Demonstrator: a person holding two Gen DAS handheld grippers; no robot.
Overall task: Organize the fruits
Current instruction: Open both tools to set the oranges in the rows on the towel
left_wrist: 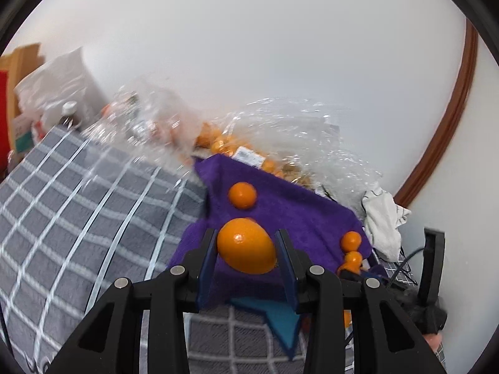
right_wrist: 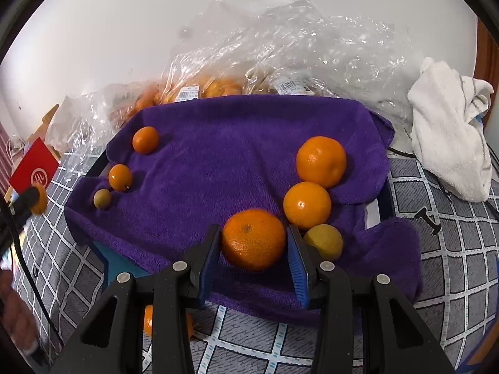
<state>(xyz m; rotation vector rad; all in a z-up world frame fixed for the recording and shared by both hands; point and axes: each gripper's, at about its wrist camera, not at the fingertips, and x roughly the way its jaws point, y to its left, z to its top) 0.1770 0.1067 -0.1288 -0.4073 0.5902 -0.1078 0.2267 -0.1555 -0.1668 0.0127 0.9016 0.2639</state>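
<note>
I see the grey checked cloth (right_wrist: pixel 452 280) filling the bottom of both views, with the purple towel (right_wrist: pixel 234 143) spread across the centre of the right view. Crumpled clear bags (right_wrist: pixel 280 37) holding more orange fruit lie along the towel's upper edge. A white rag (right_wrist: pixel 449 131) sits at the right edge. My right gripper (right_wrist: pixel 254 249), low centre, is pinching a big orange (right_wrist: pixel 253 239), both blue pads against its sides. Just right of it a yellowish fruit (right_wrist: pixel 324 241) touches the right pad; above that, two more oranges (right_wrist: pixel 307 205) climb toward the right edge, touching each other. Three small fruits (right_wrist: pixel 120 177) sit in a line at the towel's left side, the lowest one greenish. In the left view my left gripper (left_wrist: pixel 246 249) is clamped on a smaller oval orange (left_wrist: pixel 247 245) at lower centre, raised over the towel's left end. A small one (left_wrist: pixel 242 195) lies on the towel just above it.
</note>
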